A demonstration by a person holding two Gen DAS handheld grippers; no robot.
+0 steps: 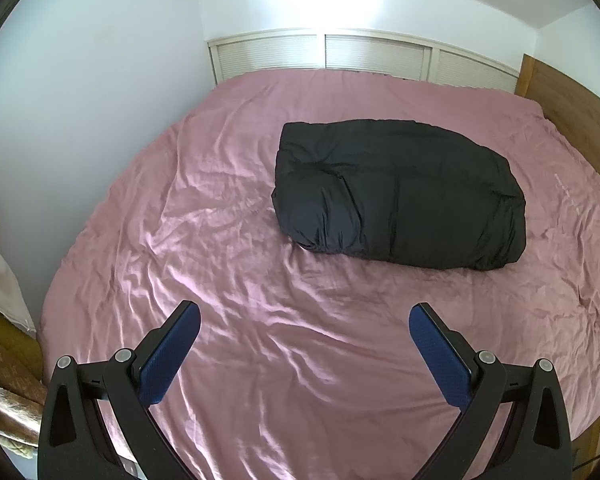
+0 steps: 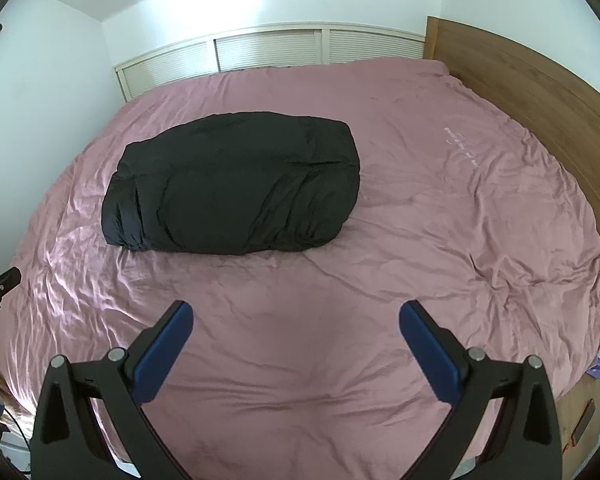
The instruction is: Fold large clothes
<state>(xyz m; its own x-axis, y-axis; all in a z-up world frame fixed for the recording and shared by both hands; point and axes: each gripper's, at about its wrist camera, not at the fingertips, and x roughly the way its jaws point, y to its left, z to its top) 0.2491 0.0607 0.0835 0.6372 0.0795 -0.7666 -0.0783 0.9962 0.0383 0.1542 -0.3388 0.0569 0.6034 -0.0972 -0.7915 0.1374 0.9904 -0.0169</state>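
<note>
The black jacket (image 1: 396, 196) lies folded into a thick, puffy bundle on the bed (image 1: 260, 360), toward the far half of the pink sheet and well apart from both claws. In the right wrist view the same jacket (image 2: 236, 188) sits left of centre, its rounded edges creased and its fabric slightly shiny. The left claw (image 1: 305, 322) hovers above the near part of the bed with its two blue-padded fingers (image 1: 168, 356) spread wide, holding nothing. The right claw (image 2: 296, 320) is likewise spread wide over the wrinkled sheet, with nothing between its blue pads (image 2: 162, 354). A wooden headboard (image 2: 540, 92) runs along the right side of the bed, and white slatted closet doors (image 2: 268, 52) stand behind the far edge. The wall (image 1: 80, 100) on the left is plain white. At the left edge of the right wrist view a small part of the other claw's black frame shows beside the bed.
</note>
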